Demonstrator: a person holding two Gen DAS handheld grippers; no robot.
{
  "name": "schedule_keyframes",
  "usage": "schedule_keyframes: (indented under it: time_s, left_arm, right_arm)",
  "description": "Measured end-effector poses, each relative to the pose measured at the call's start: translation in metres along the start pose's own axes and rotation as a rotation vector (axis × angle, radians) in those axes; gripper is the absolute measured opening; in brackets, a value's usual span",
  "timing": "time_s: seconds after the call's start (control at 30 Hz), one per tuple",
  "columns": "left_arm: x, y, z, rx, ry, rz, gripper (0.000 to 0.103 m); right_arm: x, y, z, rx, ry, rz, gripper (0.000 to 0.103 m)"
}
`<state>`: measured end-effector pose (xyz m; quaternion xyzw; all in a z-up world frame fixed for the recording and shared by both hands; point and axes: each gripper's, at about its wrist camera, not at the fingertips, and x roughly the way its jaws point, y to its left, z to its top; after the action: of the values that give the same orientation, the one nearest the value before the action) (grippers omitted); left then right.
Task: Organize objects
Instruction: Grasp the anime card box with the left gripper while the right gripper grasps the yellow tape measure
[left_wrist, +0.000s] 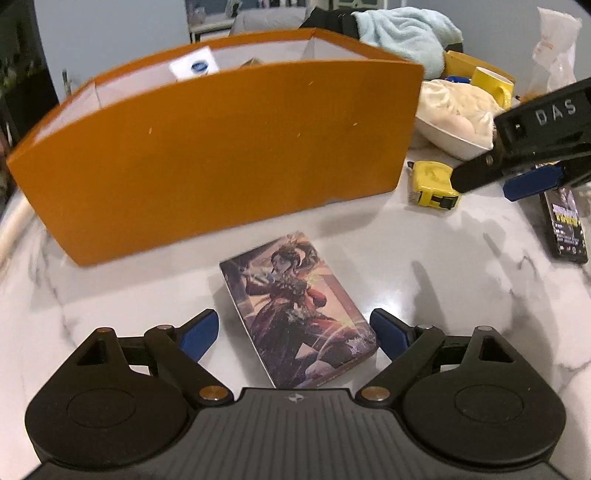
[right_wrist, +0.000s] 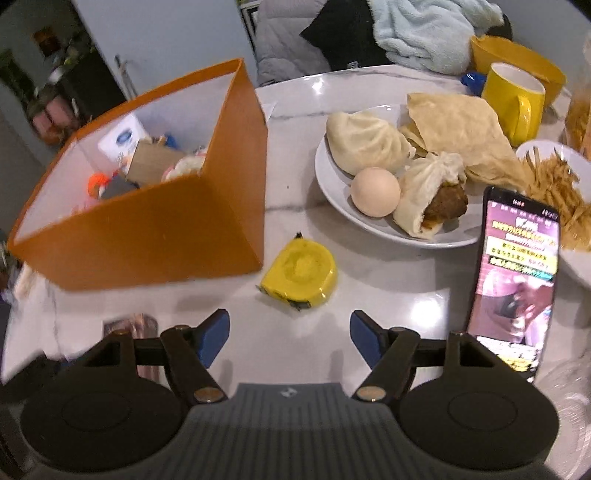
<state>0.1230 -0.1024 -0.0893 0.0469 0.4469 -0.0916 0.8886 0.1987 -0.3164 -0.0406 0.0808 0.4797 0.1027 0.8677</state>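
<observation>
White marble worktop (right_wrist: 388, 295), crowded at the far side with a meal: a plate (right_wrist: 332, 192) of buns and an egg, a yellow mug (right_wrist: 513, 99), a bowl of fries, and a lit phone (right_wrist: 517, 273) lying flat. An orange box (left_wrist: 221, 147) stands open-topped at the near left, already holding a jumble of small things, so it looks like the place where loose items are being gathered.

Two items outside it seem the ones in hand. A card box (left_wrist: 299, 314) lies flat just in front of the orange box, and the left gripper (left_wrist: 293, 330) hangs over it with its blue fingers (left_wrist: 199, 332) spread to either side, not touching, apparently lined up to close across its width. A yellow tape measure (right_wrist: 299, 277) lies beside the orange box's corner. The right gripper (right_wrist: 290, 336) points down at it with its fingers apart and nothing between them; it sits just ahead of the tips, likely the next pick.
</observation>
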Motion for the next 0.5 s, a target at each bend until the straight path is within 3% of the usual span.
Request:
schedule_keyframes:
  time_s: [0.13,0.27,0.5]
  left_arm:
    - [-0.005,0.015,0.000,-0.044,-0.017,-0.049,0.085]
    - [-0.007,0.031,-0.004,-0.072,-0.021,-0.022,0.085]
    - [-0.017,0.053,-0.013,-0.076,-0.035,-0.015,0.085]
  right_arm:
    - [0.010,-0.001,0.004,0.051,-0.019,0.014,0.074]
    - [0.030,0.003,0.005,0.030,-0.019,-0.022,0.074]
    - [0.048,0.005,0.013,0.098,-0.043,-0.038,0.074]
